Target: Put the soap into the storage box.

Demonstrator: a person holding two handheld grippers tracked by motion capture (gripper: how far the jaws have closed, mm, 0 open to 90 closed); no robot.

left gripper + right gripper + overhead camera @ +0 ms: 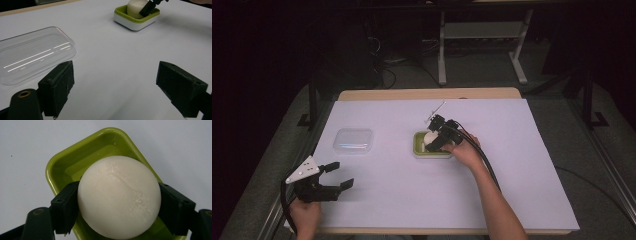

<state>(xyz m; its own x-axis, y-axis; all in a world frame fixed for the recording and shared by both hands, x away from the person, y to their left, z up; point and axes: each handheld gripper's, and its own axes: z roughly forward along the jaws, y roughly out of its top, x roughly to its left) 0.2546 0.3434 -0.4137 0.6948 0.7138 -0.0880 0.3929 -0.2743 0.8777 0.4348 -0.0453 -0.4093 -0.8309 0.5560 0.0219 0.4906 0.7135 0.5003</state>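
Observation:
A white round ball (119,192) sits between the jaws of my right gripper (120,208), which is shut on its two sides. The ball is inside or just over a small green tray (75,162) with a white outer wall. From above, the tray (432,152) lies mid-table with the ball (430,136) and the right gripper (437,143) at it. My left gripper (339,175) rests near the front left edge, open, with nothing between its fingers (58,87). Ahead of it lies a clear plastic lid (32,56), and farther off the tray (136,21).
A white sheet (512,165) covers the wooden table. The clear lid (353,141) lies left of the tray. The right gripper's cable (484,160) runs back along the forearm. Table legs and cables stand on the floor beyond the far edge.

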